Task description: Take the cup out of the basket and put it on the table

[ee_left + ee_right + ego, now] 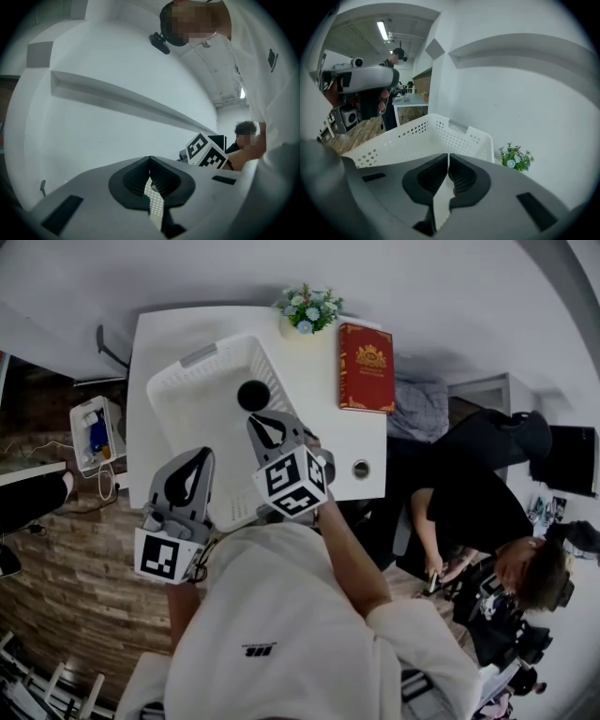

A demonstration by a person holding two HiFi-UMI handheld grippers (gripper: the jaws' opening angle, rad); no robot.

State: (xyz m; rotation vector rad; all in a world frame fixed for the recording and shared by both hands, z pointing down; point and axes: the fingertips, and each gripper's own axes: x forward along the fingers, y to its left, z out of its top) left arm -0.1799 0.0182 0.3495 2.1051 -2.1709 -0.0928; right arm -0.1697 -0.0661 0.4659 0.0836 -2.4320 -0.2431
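Task not started: nothing is lifted yet, and the whole job is left (reach in, grip, lift out, set down on the counter (354,442)).

- Left claw (199,461): hangs over the near-left edge of the basket (178,381). Its jaws are pressed together with nothing between them, and it points up at the wall and ceiling.
- Basket: white and perforated, sits on the counter and takes up most of its left part.
- Cup (253,395): dark, lies inside the basket at the far-right side, close to the wall. No claw touches it.
- Right claw (262,426): over the basket's right part, just on the near side of the cup. Jaws are closed and empty. Its own view looks across the basket rim.
- Flower pot (308,311): just beyond the basket's far-right corner.
- Red book (366,367): flat on the counter, right of the basket.

Likely next move is to open the right claw and drop onto the cup.

Counts:
- 1 cup
- 1 basket
- 1 flower pot
- 1 book
- 2 claws
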